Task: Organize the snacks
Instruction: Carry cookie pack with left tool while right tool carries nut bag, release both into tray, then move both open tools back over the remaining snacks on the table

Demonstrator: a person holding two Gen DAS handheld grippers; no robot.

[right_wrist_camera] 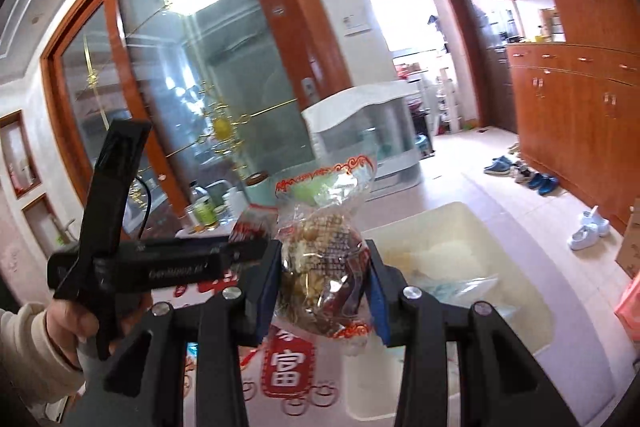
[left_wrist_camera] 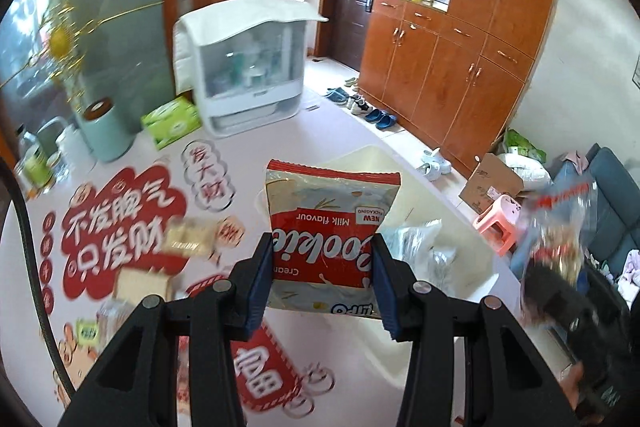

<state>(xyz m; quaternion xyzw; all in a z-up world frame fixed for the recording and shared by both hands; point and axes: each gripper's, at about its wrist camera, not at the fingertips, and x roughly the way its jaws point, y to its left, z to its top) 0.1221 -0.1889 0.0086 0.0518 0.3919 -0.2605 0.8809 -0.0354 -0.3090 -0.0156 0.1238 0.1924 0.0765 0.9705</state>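
Cookie packet [left_wrist_camera: 326,241], a glossy red and white foil pouch printed "Milk flavour", is clamped upside down between the blue ribbed pads of the left claw [left_wrist_camera: 323,279]. It hangs in the air just above the near edge of the cream plastic bin [left_wrist_camera: 404,343], which stands on the pink tabletop [left_wrist_camera: 256,151]. The right claw [right_wrist_camera: 325,289] is closed on a crinkled transparent snack bag [right_wrist_camera: 324,267] with brown pieces inside, also raised over the bin [right_wrist_camera: 480,227]. Inside the bin lie silver foil packs [left_wrist_camera: 420,247]. Left of the bin, small beige wrapped snacks [left_wrist_camera: 188,239] rest on the tabletop, blurred.
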